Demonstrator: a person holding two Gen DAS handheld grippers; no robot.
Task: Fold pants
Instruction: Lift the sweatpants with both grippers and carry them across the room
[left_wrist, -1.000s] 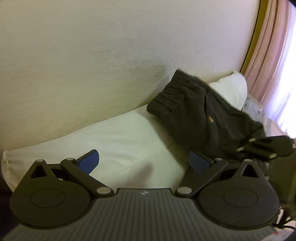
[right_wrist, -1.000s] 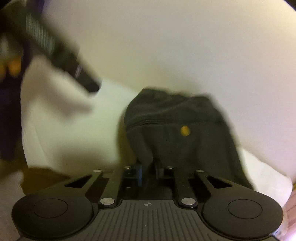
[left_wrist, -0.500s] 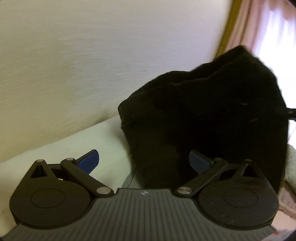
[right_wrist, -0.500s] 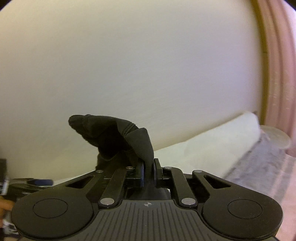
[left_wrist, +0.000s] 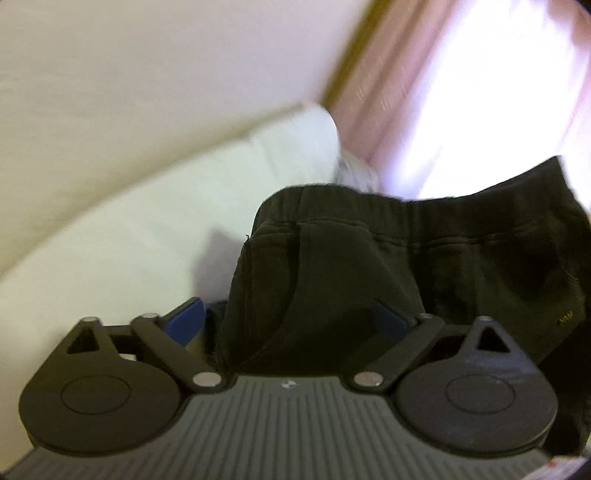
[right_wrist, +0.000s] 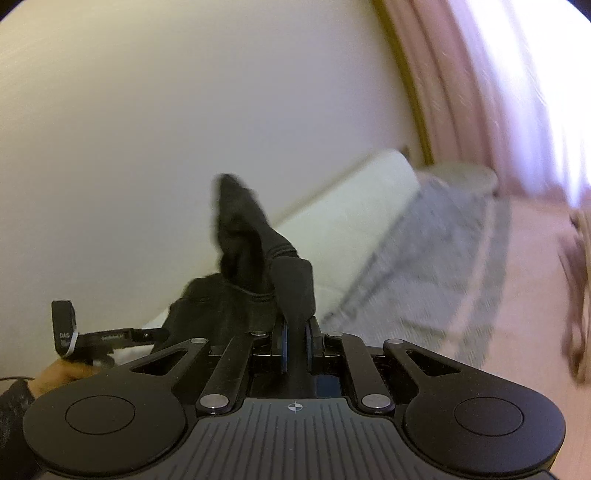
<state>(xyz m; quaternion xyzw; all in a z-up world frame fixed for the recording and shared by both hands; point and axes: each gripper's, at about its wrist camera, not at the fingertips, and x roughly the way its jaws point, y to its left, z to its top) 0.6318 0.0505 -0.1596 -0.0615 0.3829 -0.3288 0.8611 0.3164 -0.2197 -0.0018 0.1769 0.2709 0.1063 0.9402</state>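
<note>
The dark pants hang lifted above the white bed, their elastic waistband running across the left wrist view. My left gripper is open, its blue pads wide apart, with the left side of the pants hanging between them. In the right wrist view my right gripper is shut on a bunched fold of the pants, which sticks up beyond the fingers. The pant legs are hidden below.
A pale wall runs behind the bed. Pink curtains and a bright window are to the right. A grey rug lies on the floor beside the bed. A person's hand shows at lower left.
The right gripper has lifted the pants off the bed and swung right. The left gripper has closed in on the pants, so the cloth now hangs between its open fingers.
</note>
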